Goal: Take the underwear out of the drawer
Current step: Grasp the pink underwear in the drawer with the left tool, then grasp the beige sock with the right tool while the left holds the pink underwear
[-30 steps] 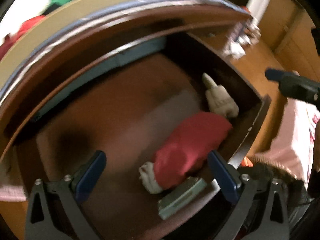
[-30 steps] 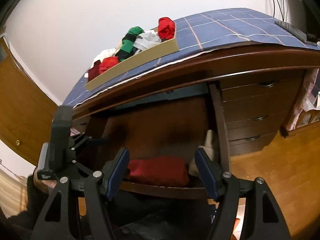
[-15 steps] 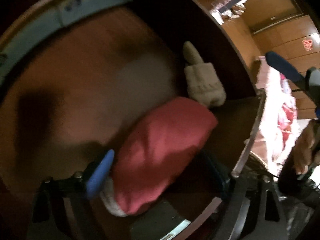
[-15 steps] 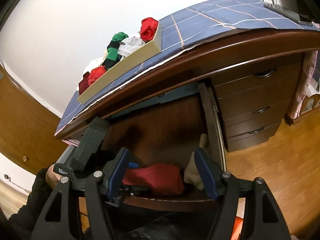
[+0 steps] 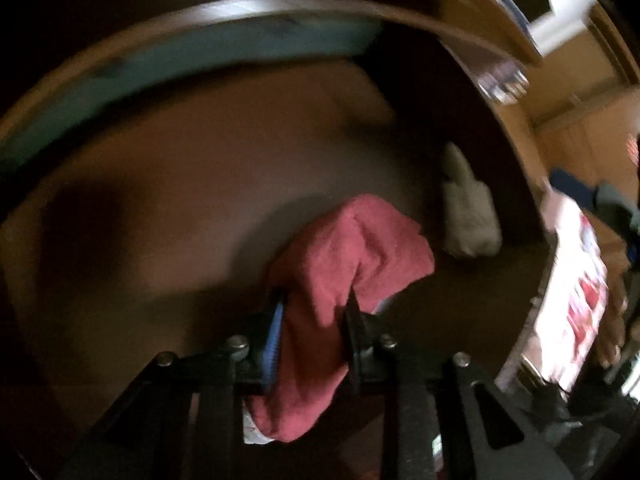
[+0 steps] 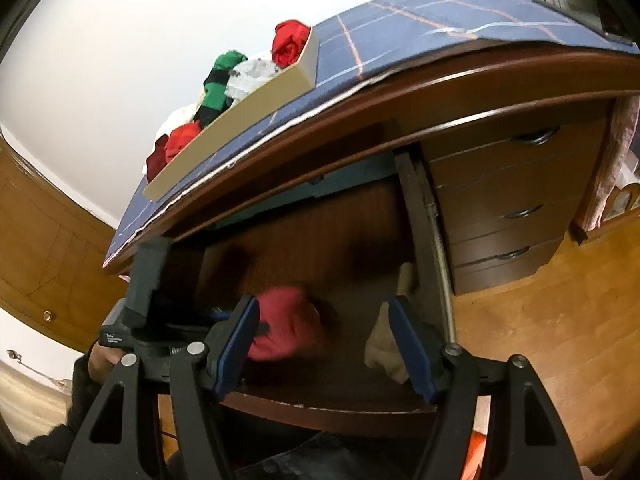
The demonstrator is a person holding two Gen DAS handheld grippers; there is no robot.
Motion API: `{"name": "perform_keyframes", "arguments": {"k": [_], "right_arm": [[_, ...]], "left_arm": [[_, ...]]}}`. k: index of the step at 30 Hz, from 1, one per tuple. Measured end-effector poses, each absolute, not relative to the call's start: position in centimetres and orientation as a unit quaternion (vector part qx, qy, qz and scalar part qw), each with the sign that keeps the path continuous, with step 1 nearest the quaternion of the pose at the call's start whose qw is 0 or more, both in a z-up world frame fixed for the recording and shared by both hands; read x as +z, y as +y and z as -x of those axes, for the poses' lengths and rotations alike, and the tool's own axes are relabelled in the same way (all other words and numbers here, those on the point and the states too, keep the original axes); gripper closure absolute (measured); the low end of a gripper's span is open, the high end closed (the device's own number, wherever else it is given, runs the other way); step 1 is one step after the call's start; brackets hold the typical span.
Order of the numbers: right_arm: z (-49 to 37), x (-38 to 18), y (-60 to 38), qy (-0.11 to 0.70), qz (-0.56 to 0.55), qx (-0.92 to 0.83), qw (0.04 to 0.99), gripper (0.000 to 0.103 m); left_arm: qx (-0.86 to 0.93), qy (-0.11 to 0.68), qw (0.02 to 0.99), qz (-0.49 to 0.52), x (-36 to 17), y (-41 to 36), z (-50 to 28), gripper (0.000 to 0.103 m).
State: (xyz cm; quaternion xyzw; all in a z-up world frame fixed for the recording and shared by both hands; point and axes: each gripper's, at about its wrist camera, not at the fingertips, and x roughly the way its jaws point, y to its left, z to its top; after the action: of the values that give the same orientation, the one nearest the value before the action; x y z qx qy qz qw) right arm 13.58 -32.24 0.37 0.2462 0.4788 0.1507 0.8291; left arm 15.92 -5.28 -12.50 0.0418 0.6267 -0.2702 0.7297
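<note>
The left tongs (image 5: 314, 320) have just been closing and now pinch the red underwear (image 5: 352, 248) between their 2 pads, low inside the open drawer (image 5: 160, 184). A cream sock (image 5: 468, 216) lies just beside the red cloth, by the drawer's side wall. The right tongs (image 6: 324, 344) hang open above the drawer's front edge, holding nothing. Up on the worktop (image 6: 460, 20) sits a long box (image 6: 240, 128) of rolled clothes.
</note>
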Motion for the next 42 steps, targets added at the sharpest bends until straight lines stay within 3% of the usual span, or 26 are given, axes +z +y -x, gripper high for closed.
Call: {"name": "perform_keyframes", "arguments": {"k": [5,6,7,9,21,26,29,33,42], "right_arm": [[-14.1,-0.9,-30.0,0.509,-0.229,0.163,0.813,0.034],[-14.3,-1.3,-29.6,0.515,-0.228,0.164,0.81,0.038],[-14.5,-1.7,-29.3,0.523,-0.228,0.162,0.805,0.053],[-14.9,-2.8,-28.8,0.545,-0.225,0.153,0.793,0.064],[-16.5,-6.1,-27.1,0.616,-0.169,0.078,0.765,0.066],[-17.8,-8.6,-27.1,0.64,-0.253,0.113,0.717,0.066],[-17.5,-7.8,-25.9,0.61,-0.296,0.184,0.711,0.066],[-16.8,-4.0,-25.8,0.565,-0.221,0.158,0.779,0.064],[-16.9,-4.3,-27.2,0.61,-0.111,0.06,0.782,0.063]], "left_arm": [[-0.195,0.598,0.778,-0.012,-11.6,-1.5,-15.0,0.078],[-0.191,0.599,0.778,0.002,-11.7,-0.9,-14.7,0.078],[-0.188,0.599,0.778,0.016,-11.9,-0.5,-14.3,0.078],[-0.181,0.595,0.782,0.038,-11.8,0.4,-13.9,0.078],[-0.161,0.563,0.805,0.1,-10.7,6.1,-13.3,0.078],[-0.156,0.557,0.807,0.117,-10.7,7.1,-13.5,0.078],[-0.15,0.556,0.808,0.122,-11.0,6.8,-13.6,0.078],[-0.145,0.558,0.807,0.132,-11.1,7.1,-13.8,0.078],[-0.158,0.555,0.806,0.134,-11.0,7.0,-13.8,0.078]]}}
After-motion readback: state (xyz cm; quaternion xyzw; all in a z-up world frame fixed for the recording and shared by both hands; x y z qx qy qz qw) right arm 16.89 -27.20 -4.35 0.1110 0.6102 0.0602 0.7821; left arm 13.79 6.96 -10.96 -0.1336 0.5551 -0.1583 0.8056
